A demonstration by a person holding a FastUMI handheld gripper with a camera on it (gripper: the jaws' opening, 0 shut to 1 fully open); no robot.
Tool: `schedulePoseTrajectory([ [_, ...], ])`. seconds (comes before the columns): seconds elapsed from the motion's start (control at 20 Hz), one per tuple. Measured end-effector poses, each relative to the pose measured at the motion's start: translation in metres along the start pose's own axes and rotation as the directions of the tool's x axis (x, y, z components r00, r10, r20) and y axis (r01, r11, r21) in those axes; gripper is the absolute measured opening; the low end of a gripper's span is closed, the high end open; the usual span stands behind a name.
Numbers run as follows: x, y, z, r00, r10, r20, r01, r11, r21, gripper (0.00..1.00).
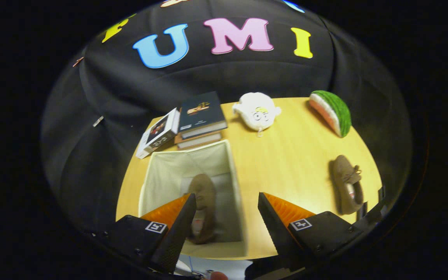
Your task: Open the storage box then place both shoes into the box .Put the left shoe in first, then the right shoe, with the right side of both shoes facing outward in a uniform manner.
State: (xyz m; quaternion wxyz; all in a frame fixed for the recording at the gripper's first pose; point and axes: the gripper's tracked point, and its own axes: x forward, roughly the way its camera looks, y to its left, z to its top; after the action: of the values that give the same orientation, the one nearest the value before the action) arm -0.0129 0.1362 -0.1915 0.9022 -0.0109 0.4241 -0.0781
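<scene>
An open cream fabric storage box [224,155] stands on the wooden table, below and ahead of my fingers. Inside it lies one brown shoe [203,202], lengthways on the box floor, partly hidden behind my left finger. A second brown shoe [347,188] with laces rests on the table to the right of the box, beyond my right finger. My gripper [227,216] hovers above the box's near right edge, open, with nothing between its fingers.
Behind the box is a stack of books [201,118] with a small carton [158,134] leaning beside it. A white plush toy [258,111] and a watermelon-slice toy [332,112] sit along the table's far edge [286,100]. Bare wood lies between box and loose shoe.
</scene>
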Motion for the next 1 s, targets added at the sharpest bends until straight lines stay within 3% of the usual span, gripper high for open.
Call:
schedulePoseTrajectory([
  [0.35, -0.001, -0.169, 0.013, 0.981, -0.191, 0.028, 0.191, 0.981, 0.018, 0.99],
  [0.7, 0.026, -0.289, -0.010, 0.977, -0.215, -0.007, 0.215, 0.976, 0.033, 0.98],
  [1.0, 0.046, -0.357, -0.050, 0.966, -0.234, -0.110, 0.237, 0.971, 0.018, 0.98],
])
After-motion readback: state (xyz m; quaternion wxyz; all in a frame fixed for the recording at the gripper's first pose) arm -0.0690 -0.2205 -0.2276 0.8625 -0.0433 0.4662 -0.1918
